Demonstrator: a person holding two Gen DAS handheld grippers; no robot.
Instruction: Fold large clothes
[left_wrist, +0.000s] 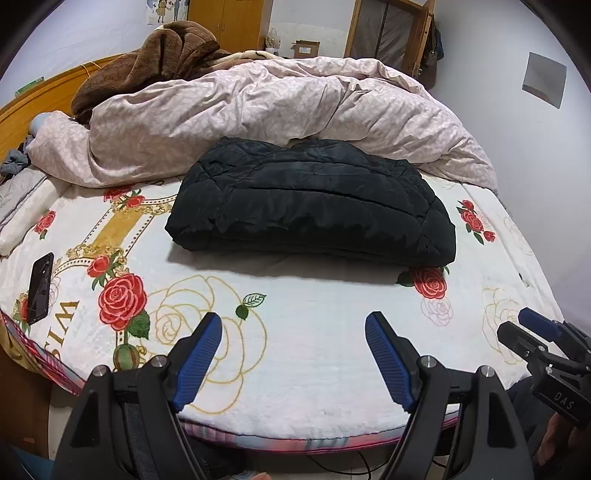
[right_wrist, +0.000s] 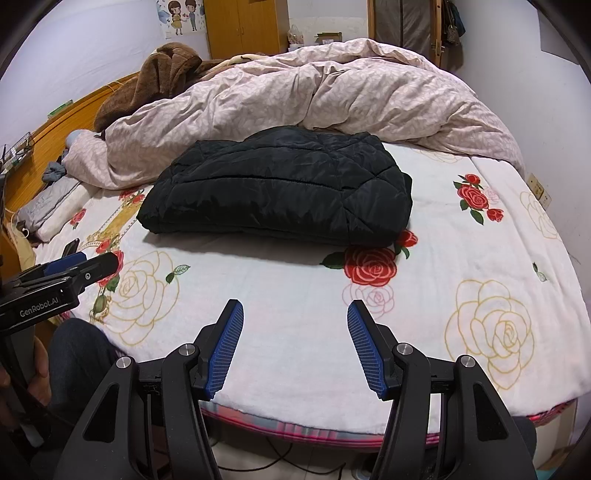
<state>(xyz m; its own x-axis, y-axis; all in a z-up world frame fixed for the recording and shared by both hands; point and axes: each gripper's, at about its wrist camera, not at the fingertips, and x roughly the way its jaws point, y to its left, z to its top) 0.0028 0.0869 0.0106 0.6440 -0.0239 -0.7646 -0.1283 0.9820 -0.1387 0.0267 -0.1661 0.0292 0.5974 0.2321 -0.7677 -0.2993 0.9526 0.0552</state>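
Jacket (left_wrist: 310, 206), black and quilted, lies as a squared, layered bundle on the bed (left_wrist: 303, 354), its far edge against the duvet (left_wrist: 258, 110) heaped at twelve o'clock. In the left wrist view it sits dead ahead at twelve; in the right wrist view it is nearer eleven. Its near edge shows stacked layers and the sleeves are out of sight, so I judge the folding itself to be finished or all but finished, with the present step a pause to check the result. Left tongs (left_wrist: 293, 325) hang over the near edge of the bed, spread wide and holding nothing, well short of the bundle. Right tongs (right_wrist: 295, 314) do the same, also spread and empty, and they show in the left view at four o'clock. The left tongs show in the right view at nine. A phone (left_wrist: 40, 288) lies on the bed at nine in the left view, well apart from the jacket. If any move remains, it likely calls for both tongs to reach forward and pinch the two near corners of the bundle, either to tidy the uneven right edge or to lift the whole. The padding is thick and slippery-looking, so a grip on one layer alone may let the fold spring open.
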